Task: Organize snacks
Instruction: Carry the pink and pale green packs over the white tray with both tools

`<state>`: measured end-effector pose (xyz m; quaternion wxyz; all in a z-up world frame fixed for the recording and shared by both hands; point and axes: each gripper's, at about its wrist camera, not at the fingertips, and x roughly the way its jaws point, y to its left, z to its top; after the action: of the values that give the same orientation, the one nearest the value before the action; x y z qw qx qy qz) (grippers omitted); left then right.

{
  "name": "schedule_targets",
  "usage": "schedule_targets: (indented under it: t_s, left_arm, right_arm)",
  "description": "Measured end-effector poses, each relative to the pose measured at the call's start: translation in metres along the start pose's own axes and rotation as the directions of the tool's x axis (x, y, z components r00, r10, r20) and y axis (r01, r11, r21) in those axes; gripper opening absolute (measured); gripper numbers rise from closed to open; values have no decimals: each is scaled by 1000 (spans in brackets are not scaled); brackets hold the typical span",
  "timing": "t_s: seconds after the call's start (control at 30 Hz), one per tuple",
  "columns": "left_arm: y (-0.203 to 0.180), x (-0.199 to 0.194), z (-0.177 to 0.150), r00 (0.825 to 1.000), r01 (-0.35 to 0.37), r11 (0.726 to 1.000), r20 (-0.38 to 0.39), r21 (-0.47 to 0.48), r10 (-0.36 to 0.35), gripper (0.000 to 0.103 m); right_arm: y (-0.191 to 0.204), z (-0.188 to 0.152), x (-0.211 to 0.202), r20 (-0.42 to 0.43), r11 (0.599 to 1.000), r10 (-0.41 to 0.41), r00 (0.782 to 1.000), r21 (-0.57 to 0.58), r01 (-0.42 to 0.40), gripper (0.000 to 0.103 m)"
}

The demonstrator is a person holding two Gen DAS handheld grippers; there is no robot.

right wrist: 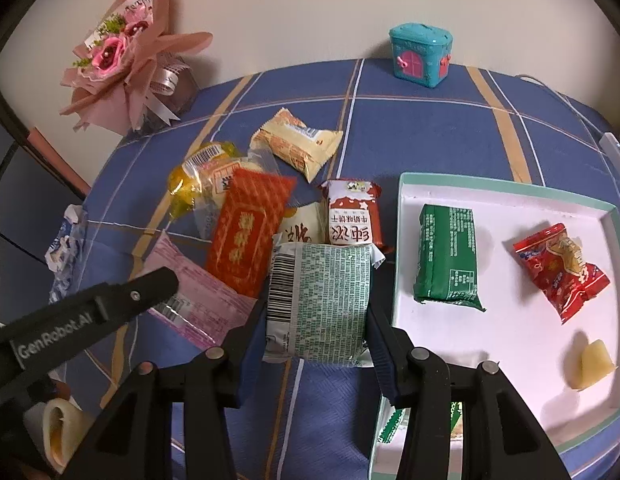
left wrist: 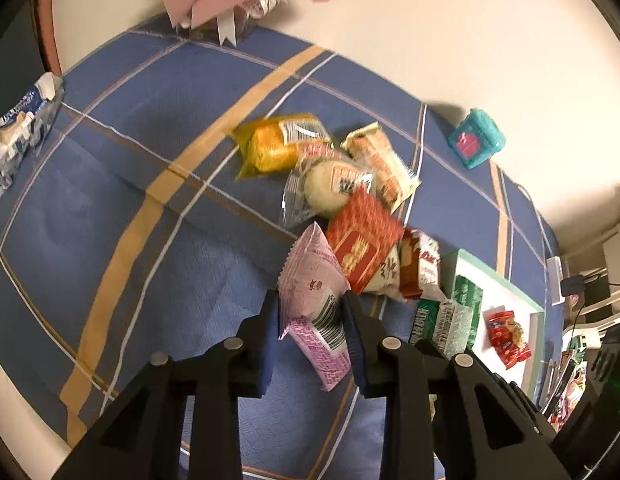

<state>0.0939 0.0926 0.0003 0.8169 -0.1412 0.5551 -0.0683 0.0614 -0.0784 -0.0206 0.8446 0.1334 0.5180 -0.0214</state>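
My left gripper (left wrist: 311,312) is shut on a pink snack packet (left wrist: 315,300), held just left of the snack pile; the same gripper (right wrist: 166,280) and packet (right wrist: 202,300) show in the right wrist view. My right gripper (right wrist: 315,320) is shut on a pale green-printed packet (right wrist: 319,300) with a barcode, next to the white tray (right wrist: 509,344). The tray holds a green packet (right wrist: 447,254), a red packet (right wrist: 561,268) and a small yellow sweet (right wrist: 595,364). A pile of red, yellow, cream and clear packets (right wrist: 250,232) lies on the blue plaid cloth.
A teal toy house (right wrist: 421,56) stands at the back by the wall. A pink paper bouquet (right wrist: 122,60) lies at the back left. A blue-white packet (left wrist: 22,128) sits at the cloth's left edge. Cables and devices (left wrist: 581,292) lie beyond the tray.
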Motion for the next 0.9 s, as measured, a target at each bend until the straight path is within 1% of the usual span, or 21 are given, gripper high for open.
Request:
schedule_targets:
  t_s: [0.1,0.13,0.2,0.43,0.57,0.7,0.8,0.87,0.9]
  left_arm:
    - [0,-12,2,999,3,1000,35,-3,-3,32]
    - [-3,-6,4,999,3,1000,40,-2,-3,32]
    - [-5,-10,5,998,7,1000,55,-1,-7,32]
    - [-21,-13,0,997,26,1000,66,12,-27,32]
    - [-39,-14,-6,997,40,998,67,43,-43,32]
    - [-73,-13,-18,996,55,991,64,125,-64,32]
    - [-101,-12,-30,995,68,978,61,196,-81,32]
    - [-119,-11,-39,994,74,967,59,245,-91,32]
    - [-131,-11,-45,993,88,957,56,275,-107,32]
  right_arm:
    - [0,1,-7,16,1000,5,1000,-2,-5,51]
    - [0,2,-10,23,1000,6,1000,-5,-6,51]
    - [-1,3,-15,34,1000,4,999,-12,-4,51]
    - [-21,5,-23,44,1000,-13,999,20,12,51]
    - [-49,5,-32,55,997,-31,998,76,27,51]
    - [-85,8,-46,80,988,-61,995,148,49,51]
    - [-122,7,-58,96,969,-102,990,234,77,51]
    - [-148,4,-68,101,950,-154,983,287,119,51]
    - [-159,3,-72,102,942,-174,979,307,136,51]
